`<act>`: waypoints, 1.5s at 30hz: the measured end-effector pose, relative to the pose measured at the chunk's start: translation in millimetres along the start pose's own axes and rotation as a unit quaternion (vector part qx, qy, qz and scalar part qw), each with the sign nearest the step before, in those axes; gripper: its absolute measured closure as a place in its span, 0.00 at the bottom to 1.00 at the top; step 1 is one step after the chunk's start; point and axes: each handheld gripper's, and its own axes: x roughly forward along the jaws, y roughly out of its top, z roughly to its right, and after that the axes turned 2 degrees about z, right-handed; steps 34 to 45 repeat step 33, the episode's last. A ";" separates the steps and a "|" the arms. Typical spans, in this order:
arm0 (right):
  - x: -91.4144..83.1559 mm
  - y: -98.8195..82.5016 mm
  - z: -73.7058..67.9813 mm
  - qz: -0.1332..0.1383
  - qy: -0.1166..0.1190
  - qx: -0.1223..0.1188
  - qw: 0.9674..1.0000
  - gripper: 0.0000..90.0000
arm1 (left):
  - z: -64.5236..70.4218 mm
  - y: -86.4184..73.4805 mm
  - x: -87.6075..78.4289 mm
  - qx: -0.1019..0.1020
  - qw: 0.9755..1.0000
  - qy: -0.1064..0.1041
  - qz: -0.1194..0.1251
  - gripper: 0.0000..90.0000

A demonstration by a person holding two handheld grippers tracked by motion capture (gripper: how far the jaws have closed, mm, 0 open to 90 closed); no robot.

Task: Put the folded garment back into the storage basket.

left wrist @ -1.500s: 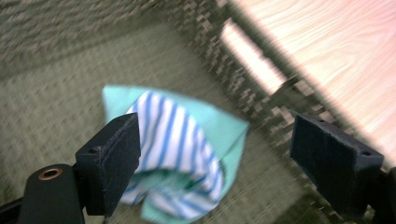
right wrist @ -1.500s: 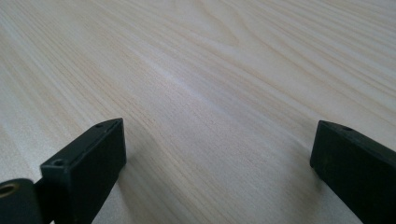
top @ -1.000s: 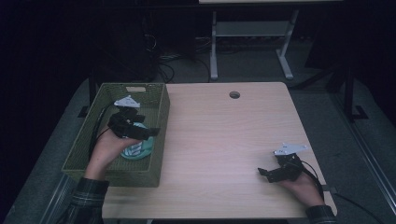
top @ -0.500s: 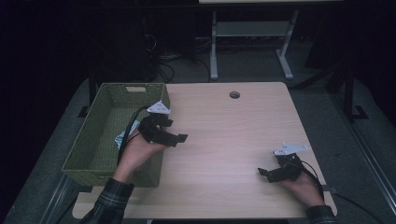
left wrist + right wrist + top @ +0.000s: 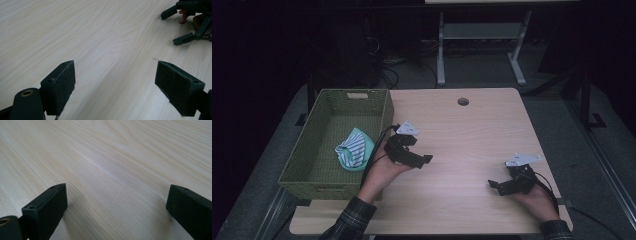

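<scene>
Green woven basket (image 5: 302, 167) sat on the counter (image 5: 462, 140), at the counter's left edge. Striped cloth (image 5: 353, 150) lay inside the basket, bunched against the wall nearest the counter's middle, white with dark stripes and a teal fold round it. Cloth touched neither gripper.

Left gripper (image 5: 418, 160) was held just outside that same basket wall, over bare counter, clear of the cloth. Jaws were spread wide with nothing between them; the left gripper view showed both black pads (image 5: 62, 86) with plain wood grain in the gap. The grey plate on top pointed away from the basket. The person's left hand (image 5: 382, 172) gripped it from below, plaid sleeve (image 5: 349, 220) at the counter's near edge beside the basket's front corner.

Right gripper (image 5: 499, 185) was well apart from the basket, near the counter's opposite near corner, low on the wood. Jaws also wide and empty; the right gripper view showed two pads (image 5: 50, 207) with only light wood between. Right hand (image 5: 534, 200) held it from behind, cable trailing off toward the counter edge. In the left gripper view, the right gripper (image 5: 175, 25) appeared at the upper corner, a fingertip beside it.

A round cable hole (image 5: 463, 101) sat in the counter, far side from the person, well away from the basket.
</scene>
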 end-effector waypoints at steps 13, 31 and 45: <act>0.1 0.0 0.1 0.000 0.000 -0.001 1.000 0.04 | 15.4 -25.2 42.1 0.012 0.999 0.023 -0.022 0.18; 0.0 0.0 0.1 0.000 0.001 -0.001 1.000 0.04 | 13.4 -55.0 72.4 0.012 0.997 0.036 -0.067 0.18; 0.0 0.0 0.1 0.000 0.001 -0.001 1.000 0.04 | 13.7 -56.2 73.8 0.015 0.997 0.037 -0.071 0.18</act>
